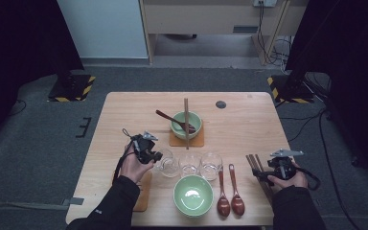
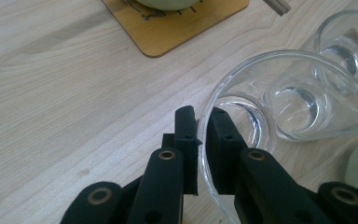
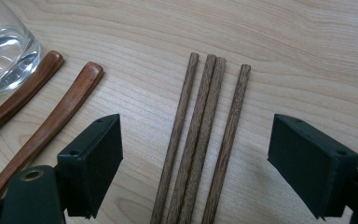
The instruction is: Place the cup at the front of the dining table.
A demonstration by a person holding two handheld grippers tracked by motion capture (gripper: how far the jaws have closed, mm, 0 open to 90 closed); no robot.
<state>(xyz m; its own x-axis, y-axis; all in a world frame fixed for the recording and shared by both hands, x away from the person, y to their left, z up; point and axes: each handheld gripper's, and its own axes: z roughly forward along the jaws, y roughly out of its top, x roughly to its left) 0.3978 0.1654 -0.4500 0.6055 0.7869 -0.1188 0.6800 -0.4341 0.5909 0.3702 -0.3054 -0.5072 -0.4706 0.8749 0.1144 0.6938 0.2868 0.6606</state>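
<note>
I note my left gripper [image 2: 199, 140] clamped on the clear glass cup's [image 2: 289, 100] thin rim, liable to slip if tilted, while my right gripper [image 3: 196, 163] stands apart over four brown wooden chopsticks [image 3: 200, 140].

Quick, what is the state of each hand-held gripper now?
Left hand-held gripper: closed on the rim of the glass cup.
Right hand-held gripper: open above the chopsticks, holding nothing.

Glass cup [image 2: 298, 100]: clear, empty, upright on light wooden table, leftmost in row of three glasses; thin rim pinched at near-left edge between closed black jaws.

Chopsticks [image 3: 200, 140]: four dark brown wooden sticks, laid flat and roughly parallel near right table edge; middle two touching, outer two slightly apart; positioned between wide-spread jaws, untouched by either.
</note>
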